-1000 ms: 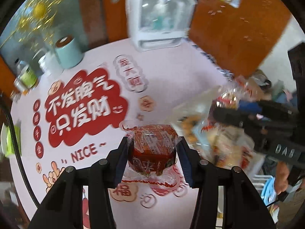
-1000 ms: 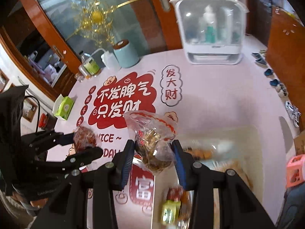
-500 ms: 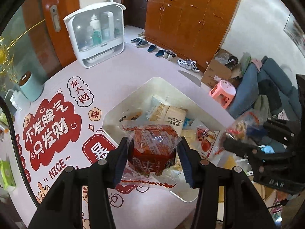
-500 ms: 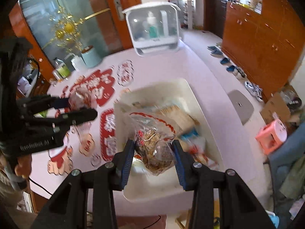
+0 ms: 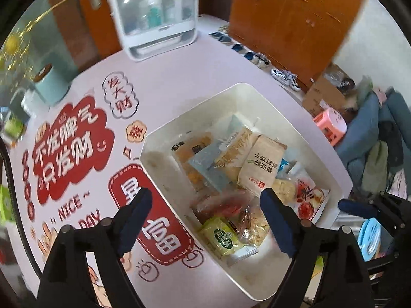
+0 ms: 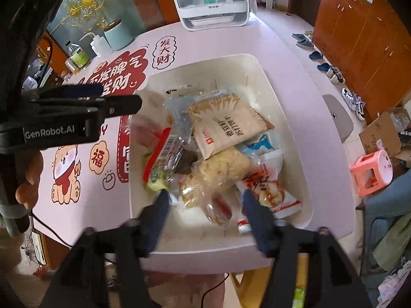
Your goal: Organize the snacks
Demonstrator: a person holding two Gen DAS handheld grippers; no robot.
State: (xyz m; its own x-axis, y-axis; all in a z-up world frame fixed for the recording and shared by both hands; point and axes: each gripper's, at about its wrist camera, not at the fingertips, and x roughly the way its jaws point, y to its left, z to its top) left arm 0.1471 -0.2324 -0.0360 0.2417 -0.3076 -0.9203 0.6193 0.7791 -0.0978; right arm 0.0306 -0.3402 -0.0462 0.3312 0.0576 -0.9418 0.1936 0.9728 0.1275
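The white bin on the pink table holds several snack packets, among them a beige one and a green one. My left gripper hangs over the bin's near-left corner with its jaws opening. A blurred red packet lies loose below them, not touched by the pads. My right gripper is over the bin's near end, jaws also opening. The clear bag of snacks sits free between them on the pile.
A white organizer with bottles stands at the table's far edge, with a teal canister and bottles to its left. A pink stool, shoes and a cardboard box are on the floor at right.
Both grippers moved from above the printed mat to over the bin. Each then opened and let go of its packet, which dropped onto the pile in the bin.
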